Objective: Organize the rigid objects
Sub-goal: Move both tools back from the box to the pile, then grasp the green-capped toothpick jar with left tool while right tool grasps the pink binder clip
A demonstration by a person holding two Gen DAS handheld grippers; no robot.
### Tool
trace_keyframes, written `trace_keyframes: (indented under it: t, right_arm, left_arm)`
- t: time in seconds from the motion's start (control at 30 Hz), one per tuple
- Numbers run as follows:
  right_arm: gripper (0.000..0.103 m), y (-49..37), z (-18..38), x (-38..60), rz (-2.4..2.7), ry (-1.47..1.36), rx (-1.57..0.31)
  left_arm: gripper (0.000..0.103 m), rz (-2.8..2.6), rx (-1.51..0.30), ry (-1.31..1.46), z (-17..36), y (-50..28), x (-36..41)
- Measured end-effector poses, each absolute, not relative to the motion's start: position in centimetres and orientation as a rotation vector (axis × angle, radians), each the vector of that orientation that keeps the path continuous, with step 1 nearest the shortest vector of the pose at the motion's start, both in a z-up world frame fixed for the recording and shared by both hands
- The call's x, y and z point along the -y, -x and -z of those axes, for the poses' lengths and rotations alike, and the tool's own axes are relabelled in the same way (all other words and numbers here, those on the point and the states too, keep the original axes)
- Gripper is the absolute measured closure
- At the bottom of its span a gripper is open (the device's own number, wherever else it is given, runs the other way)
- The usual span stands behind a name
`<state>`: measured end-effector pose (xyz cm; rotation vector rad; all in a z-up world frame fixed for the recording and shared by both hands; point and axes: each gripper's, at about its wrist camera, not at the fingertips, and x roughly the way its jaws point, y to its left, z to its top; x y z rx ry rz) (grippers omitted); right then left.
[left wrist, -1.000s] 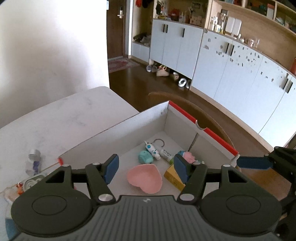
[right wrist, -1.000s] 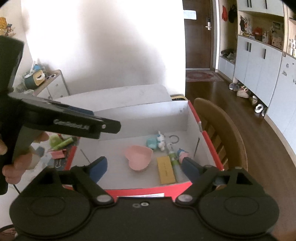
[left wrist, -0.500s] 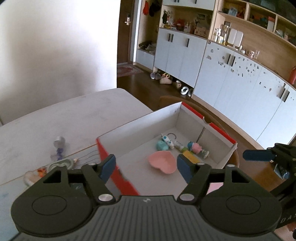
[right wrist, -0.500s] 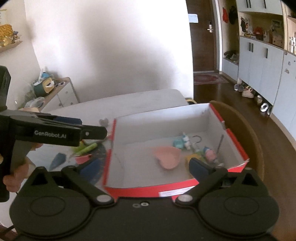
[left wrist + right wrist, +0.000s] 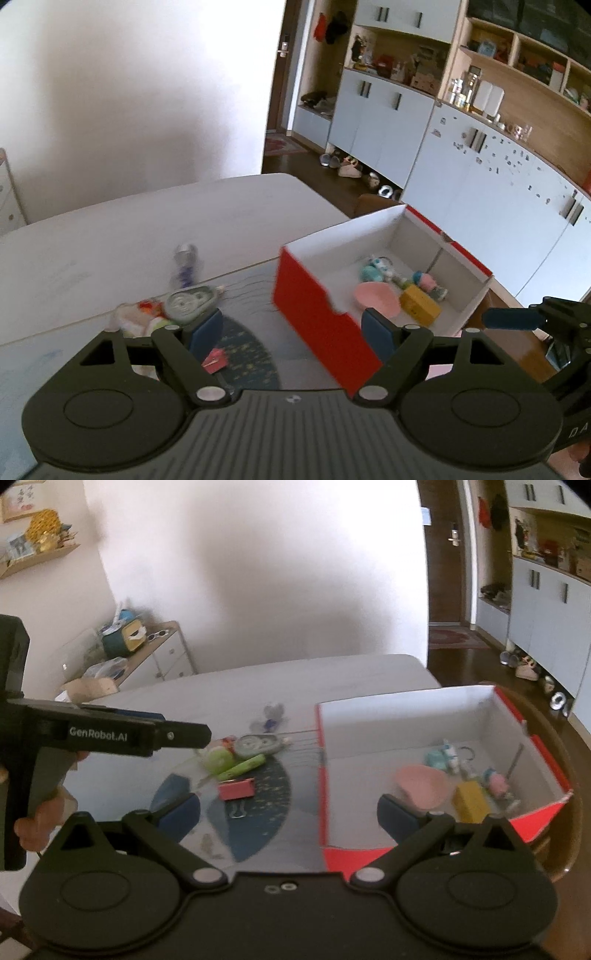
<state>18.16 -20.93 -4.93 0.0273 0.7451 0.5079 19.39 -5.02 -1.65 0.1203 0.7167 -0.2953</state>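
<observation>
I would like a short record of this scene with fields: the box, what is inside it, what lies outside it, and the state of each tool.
box: red box with white inside, open, on the table
inside: pink heart dish, yellow block, small figures
outside, on mat: pink case, green tube, grey oval case
left tool: open, empty, jaws just widened
right tool: open, empty

A: Right gripper [image 5: 288, 814]?
B: Jaws spread wide, just been opening, nothing between them. Below it a dark mat [image 5: 258, 805] on the table [image 5: 295, 679].
A: Box?
B: Red box [image 5: 417, 716], white inside: pink heart dish [image 5: 423, 784], yellow block [image 5: 471, 801], small figures.
A: Loose stuff?
B: Red clip [image 5: 236, 788], green tube [image 5: 242, 766], grey case [image 5: 258, 744]. Left gripper [image 5: 184, 734] at left, a hand [image 5: 35, 819] on its handle.
</observation>
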Motion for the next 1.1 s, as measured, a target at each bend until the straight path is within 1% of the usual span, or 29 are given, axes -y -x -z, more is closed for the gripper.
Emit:
trace_keyframes:
  t: [0.17,0.2,0.23,0.3,0.47,0.77,1.1]
  right_arm:
    - [0.001,-18.1,5.6,18.0,-0.525,-0.017,-0.759]
    - [0.001,-18.1,5.8,17.5,-0.526,-0.014,-0.764]
    - [0.001,-18.2,6.0,16.8,-0.526,-0.009,-0.769]
    - [0.001,-18.3,6.4,15.8,-0.529,-0.002,-0.78]
    - [0.001,-18.8,7.3,12.8,-0.557,0.053,-0.791]
    - [0.001,-21.4,10.3,8.4,-0.542,0.12,-0.818]
    - [0.007,-24.8,14.7,5.2,-0.523,0.162,-0.878]
  left_arm:
    - [0.02,0.259,-0.719,-0.106,1.4,-19.6,1.0]
    - [0.016,0.255,-0.722,-0.106,1.5,-19.7,0.4]
    - [0.01,0.249,-0.722,-0.106,1.5,-19.8,-0.4]
    - [0.005,0.237,-0.71,-0.107,1.7,-19.9,-1.7]
    - [0.004,0.221,-0.699,-0.113,2.4,-20.7,-3.9]
    - [0.004,0.208,-0.73,-0.078,5.3,-24.9,-8.1]
    - [0.004,0.227,-0.796,-0.134,9.8,-29.2,-9.7]
